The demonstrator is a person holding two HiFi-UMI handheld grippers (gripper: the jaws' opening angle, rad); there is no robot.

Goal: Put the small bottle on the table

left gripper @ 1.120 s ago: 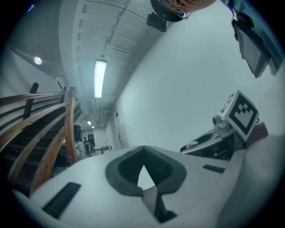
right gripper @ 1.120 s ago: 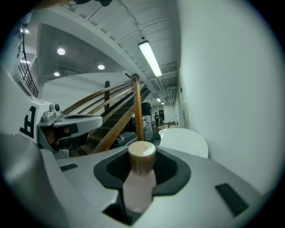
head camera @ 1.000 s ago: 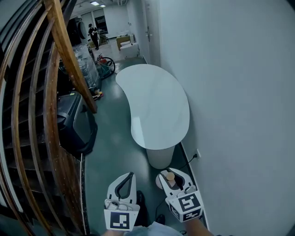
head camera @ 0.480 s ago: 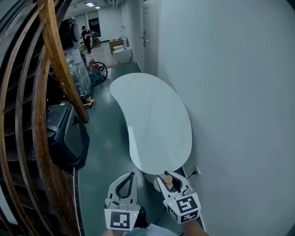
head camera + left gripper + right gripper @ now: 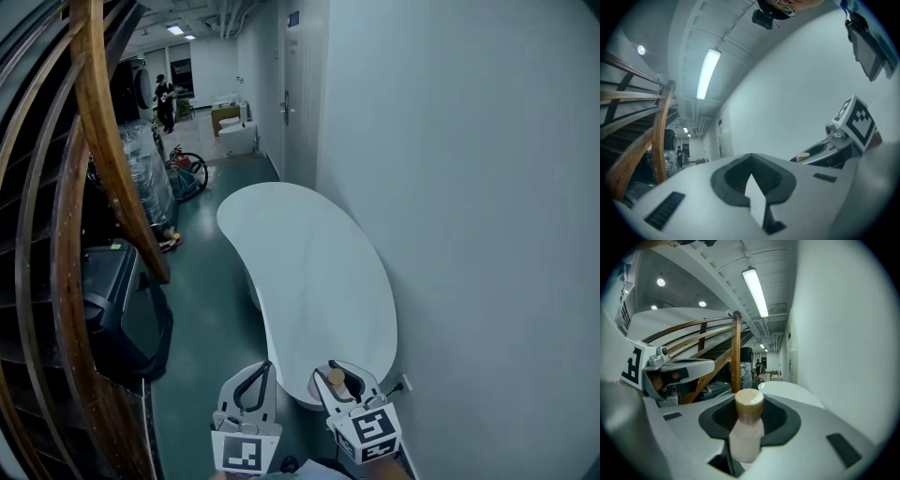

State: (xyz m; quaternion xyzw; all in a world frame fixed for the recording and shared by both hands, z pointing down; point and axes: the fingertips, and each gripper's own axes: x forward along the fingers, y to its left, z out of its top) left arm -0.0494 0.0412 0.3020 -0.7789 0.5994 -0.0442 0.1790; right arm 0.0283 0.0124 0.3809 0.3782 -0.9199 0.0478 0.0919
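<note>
Two grippers are showing at the bottom of the head view, each carrying one cube with a square marker. The right gripper is clamping the one small bottle, its two jaws pressing on the pale body from either side. The bottle is standing upright between them with its tan cap on top. It is hanging in the air at the near end of the single white, kidney-shaped table, not resting on the top. The left gripper is holding nothing, its two jaws lying together. The table is running along the wall on the right, and one curved wooden stair rail is sweeping down the left side. One person is standing far off at the end of the corridor.
</note>
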